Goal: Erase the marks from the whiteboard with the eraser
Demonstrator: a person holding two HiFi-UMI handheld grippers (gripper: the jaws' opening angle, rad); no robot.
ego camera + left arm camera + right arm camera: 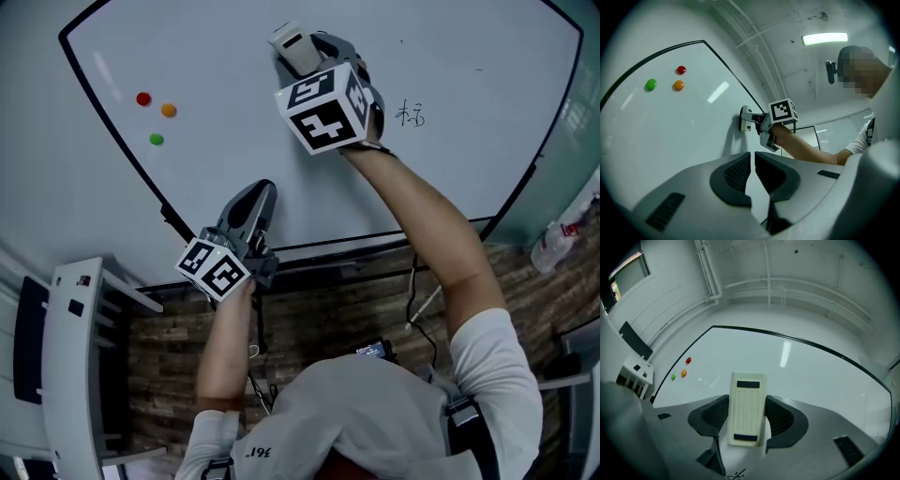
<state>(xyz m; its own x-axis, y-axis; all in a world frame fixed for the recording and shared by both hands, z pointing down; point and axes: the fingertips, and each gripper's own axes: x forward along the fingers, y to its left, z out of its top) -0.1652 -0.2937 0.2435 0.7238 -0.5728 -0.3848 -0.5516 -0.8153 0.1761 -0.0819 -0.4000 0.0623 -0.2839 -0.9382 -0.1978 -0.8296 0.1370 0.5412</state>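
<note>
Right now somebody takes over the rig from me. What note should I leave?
Left tongs: shut, empty, low by the whiteboard bottom edge.
Right tongs: shut on the eraser, up at the board.
Done: eraser is picked up.
Left: the mark is not erased. In the head view it lies right of the eraser. Wipe it.

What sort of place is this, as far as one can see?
Probably an office or meeting room: a large wall whiteboard carries three coloured magnets, and a strip light shines overhead.
</note>
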